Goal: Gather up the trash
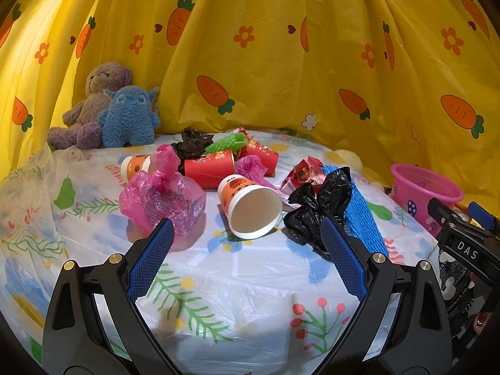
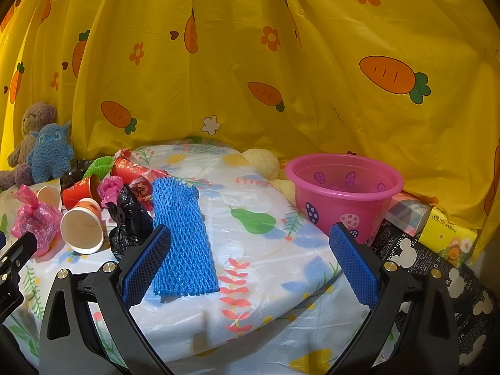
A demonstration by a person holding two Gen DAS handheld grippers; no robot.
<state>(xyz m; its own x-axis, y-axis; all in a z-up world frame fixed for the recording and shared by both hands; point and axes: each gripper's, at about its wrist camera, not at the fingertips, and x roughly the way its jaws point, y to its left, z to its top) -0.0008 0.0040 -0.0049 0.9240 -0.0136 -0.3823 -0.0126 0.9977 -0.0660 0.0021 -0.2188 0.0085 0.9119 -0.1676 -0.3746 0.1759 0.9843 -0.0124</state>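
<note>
Both grippers are hovering empty over the table with the floral plastic cloth [image 1: 250, 281], so the collecting looks to be at its start: the left gripper [image 1: 247, 243] is holding its blue-padded jaws spread wide and is facing a white paper cup with orange print lying on its side [image 1: 250, 209], while the right gripper [image 2: 250, 250] is equally spread, with a flat blue foam net sleeve [image 2: 181, 243] lying just beside its left pad. The trash is sitting in a loose heap towards the table's far left: a crumpled pink plastic bag [image 1: 162, 200], a crumpled black plastic bag [image 1: 315, 209], a red paper cup on its side [image 1: 209, 168], a green foam net [image 1: 225, 143] and a red crinkled wrapper [image 1: 303, 172]. The round pink plastic bucket with spotted egg prints [image 2: 343, 193], probably the bin, is standing at the table's right end and appears empty. The next move likely calls for lowering one gripper around a single piece, pinching it, and carrying it well across to the bucket; the thin bags may slip or drag neighbours. The left view is showing the heap closely and the right gripper's body at its edge; the right view alone is showing the bucket's inside, a yellow tissue pack [image 2: 450, 237] and a black printed bag [image 2: 422, 265] beside it
</note>
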